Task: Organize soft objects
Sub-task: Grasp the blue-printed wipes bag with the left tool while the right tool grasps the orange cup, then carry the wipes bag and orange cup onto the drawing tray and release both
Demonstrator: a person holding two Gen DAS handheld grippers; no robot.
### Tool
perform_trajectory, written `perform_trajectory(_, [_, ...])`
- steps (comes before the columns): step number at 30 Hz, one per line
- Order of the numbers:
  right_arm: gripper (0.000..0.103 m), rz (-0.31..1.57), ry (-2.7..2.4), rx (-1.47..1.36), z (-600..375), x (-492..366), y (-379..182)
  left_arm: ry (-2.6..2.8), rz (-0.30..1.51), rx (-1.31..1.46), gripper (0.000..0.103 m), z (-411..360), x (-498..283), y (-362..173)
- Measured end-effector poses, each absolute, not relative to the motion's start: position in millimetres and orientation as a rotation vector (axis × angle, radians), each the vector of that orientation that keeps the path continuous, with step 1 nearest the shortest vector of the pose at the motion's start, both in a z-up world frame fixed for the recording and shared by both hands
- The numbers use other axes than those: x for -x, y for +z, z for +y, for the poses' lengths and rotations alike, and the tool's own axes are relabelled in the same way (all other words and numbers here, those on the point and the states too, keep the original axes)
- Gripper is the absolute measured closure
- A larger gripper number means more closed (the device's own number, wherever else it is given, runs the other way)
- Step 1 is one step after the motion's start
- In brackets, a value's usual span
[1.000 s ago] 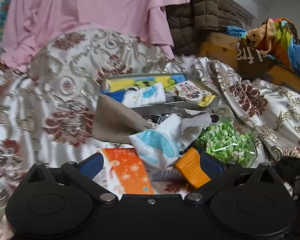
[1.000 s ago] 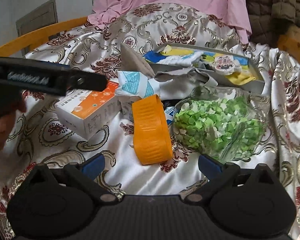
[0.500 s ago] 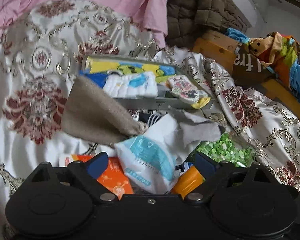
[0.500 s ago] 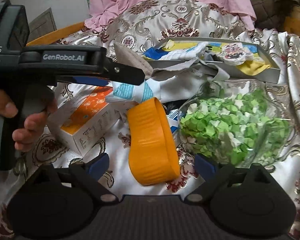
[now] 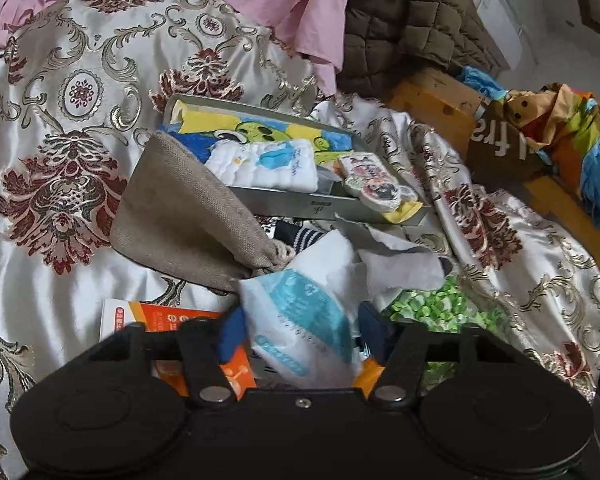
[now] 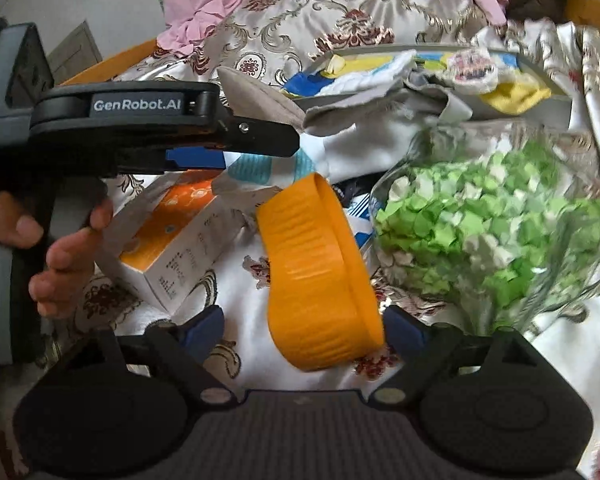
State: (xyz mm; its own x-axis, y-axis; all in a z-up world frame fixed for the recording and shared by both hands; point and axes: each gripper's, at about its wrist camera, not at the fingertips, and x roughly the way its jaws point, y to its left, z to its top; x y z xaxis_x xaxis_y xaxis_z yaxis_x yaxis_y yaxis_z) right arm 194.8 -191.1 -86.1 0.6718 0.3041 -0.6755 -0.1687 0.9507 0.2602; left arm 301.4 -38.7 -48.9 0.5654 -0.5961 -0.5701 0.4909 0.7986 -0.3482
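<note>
While the left gripper (image 5: pixel 300 336) closes around the white-and-teal packet (image 5: pixel 300 312), the right gripper (image 6: pixel 302 330) (jaws narrowing) straddles the orange lid (image 6: pixel 316 272).

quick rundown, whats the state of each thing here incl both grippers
left gripper: closing, white-and-teal packet between its jaws
white-and-teal packet: crumpled, atop the pile
right gripper: closing around orange lid, not gripping yet
orange lid: lying on its edge
grey tray: open, holding folded cloths
glass bowl: filled with green and white bits

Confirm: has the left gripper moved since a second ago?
Yes. In the right wrist view the left gripper has advanced rightward past the orange-and-white box; its jaws are closing around the white-and-teal packet.
</note>
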Motion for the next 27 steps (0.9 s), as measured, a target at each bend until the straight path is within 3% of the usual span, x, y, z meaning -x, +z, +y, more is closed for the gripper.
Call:
perform_trajectory(3, [0.021,0.789,0.264,-0.177,-190.1,-195.4,-86.4,-0.629,0.735,0.189,0.052,-35.9,-302.2,-51.0])
perform_trajectory(8, [0.044,0.778,0.261,-0.198,-193.9,-193.6,-80.6,-0.619,0.733,0.221,0.057,-30.6,-300.3,-52.7])
perform_trajectory(11, [0.050,0.785,0.256,-0.178,-193.0,-192.8,-80.1,-0.616,0.736,0.237,0.059,-28.5,-299.4,-52.9])
perform_trajectory(14, [0.050,0.780,0.274,-0.160,-189.9,-191.4,-79.7,-0.611,0.737,0.254,0.060,-26.6,-298.4,-53.1])
perform_trajectory(19, [0.038,0.780,0.314,-0.150,-188.7,-196.2,-83.7,-0.604,0.739,0.288,0.061,-19.4,-293.8,-51.5])
perform_trajectory(21, [0.037,0.788,0.314,-0.145,-188.1,-199.1,-85.9,-0.597,0.735,0.291,0.061,-17.0,-288.9,-49.5])
perform_trajectory(23, [0.052,0.789,0.301,-0.117,-184.9,-198.3,-87.1,-0.586,0.729,0.292,0.062,-14.9,-282.7,-46.1])
perform_trajectory(27, [0.062,0.771,0.272,-0.054,-178.7,-193.1,-84.6,-0.566,0.711,0.298,0.062,-11.7,-270.7,-38.0])
